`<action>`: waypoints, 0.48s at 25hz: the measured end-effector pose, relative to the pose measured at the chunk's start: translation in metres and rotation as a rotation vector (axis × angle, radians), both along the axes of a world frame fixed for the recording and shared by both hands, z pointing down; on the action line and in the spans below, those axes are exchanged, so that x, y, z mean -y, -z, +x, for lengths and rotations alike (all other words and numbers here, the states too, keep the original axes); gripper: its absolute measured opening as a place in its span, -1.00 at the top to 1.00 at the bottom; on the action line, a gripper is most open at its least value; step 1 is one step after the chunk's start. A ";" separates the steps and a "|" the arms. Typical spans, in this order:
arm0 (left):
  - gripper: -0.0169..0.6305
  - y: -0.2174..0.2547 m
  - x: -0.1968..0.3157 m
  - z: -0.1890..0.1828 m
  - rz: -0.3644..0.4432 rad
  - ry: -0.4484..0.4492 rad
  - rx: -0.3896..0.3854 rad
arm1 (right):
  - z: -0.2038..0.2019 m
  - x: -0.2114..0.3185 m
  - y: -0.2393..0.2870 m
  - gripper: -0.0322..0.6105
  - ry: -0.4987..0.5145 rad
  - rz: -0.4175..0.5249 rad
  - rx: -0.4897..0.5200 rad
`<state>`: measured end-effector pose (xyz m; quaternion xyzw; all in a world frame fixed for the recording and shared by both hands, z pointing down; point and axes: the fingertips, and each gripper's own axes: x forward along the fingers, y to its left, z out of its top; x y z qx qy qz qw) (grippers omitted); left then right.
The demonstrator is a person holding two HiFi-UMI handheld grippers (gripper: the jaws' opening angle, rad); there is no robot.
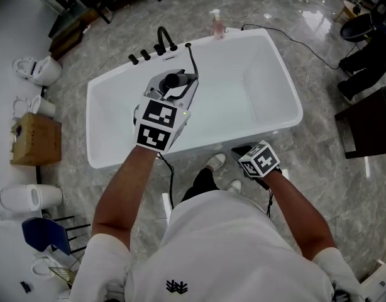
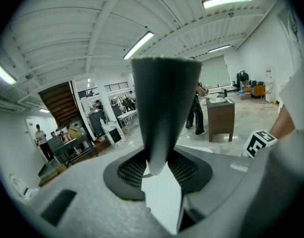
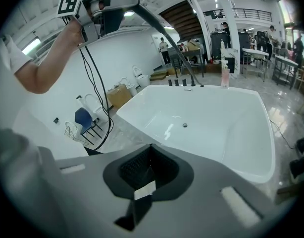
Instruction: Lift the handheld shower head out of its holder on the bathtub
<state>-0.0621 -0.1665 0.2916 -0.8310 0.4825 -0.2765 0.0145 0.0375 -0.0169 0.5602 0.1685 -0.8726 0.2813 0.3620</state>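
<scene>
My left gripper (image 1: pixel 175 85) hangs over the left half of the white bathtub (image 1: pixel 292 99), shut on the black handheld shower head (image 1: pixel 171 80). Its black hose (image 1: pixel 193 60) runs down to the holder (image 1: pixel 188 45) on the tub's far rim. In the left gripper view the dark tapered shower head (image 2: pixel 164 103) stands up from between the jaws. The right gripper view shows the left gripper (image 3: pixel 100 11) raised high with the hose (image 3: pixel 167 33) trailing to the tub's deck. My right gripper (image 1: pixel 243 151) stays low outside the tub's near rim, shut with nothing in it.
A black faucet (image 1: pixel 163 39) and knobs (image 1: pixel 139 57) stand on the far rim beside a pink soap bottle (image 1: pixel 217 25). Toilets (image 1: pixel 36 71), a cardboard box (image 1: pixel 36 140) and a blue chair (image 1: pixel 45 234) are at the left. A dark desk (image 1: pixel 369 128) is at the right.
</scene>
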 end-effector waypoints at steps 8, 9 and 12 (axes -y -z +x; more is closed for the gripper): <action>0.52 0.001 -0.004 -0.003 0.003 0.000 0.000 | -0.003 -0.005 0.001 0.86 0.003 0.006 -0.002; 0.52 0.001 -0.004 -0.003 0.002 -0.001 0.001 | -0.004 -0.006 0.001 0.86 0.002 0.007 -0.002; 0.52 0.000 -0.006 -0.004 0.000 -0.004 0.002 | -0.005 -0.008 0.002 0.86 0.000 0.012 0.000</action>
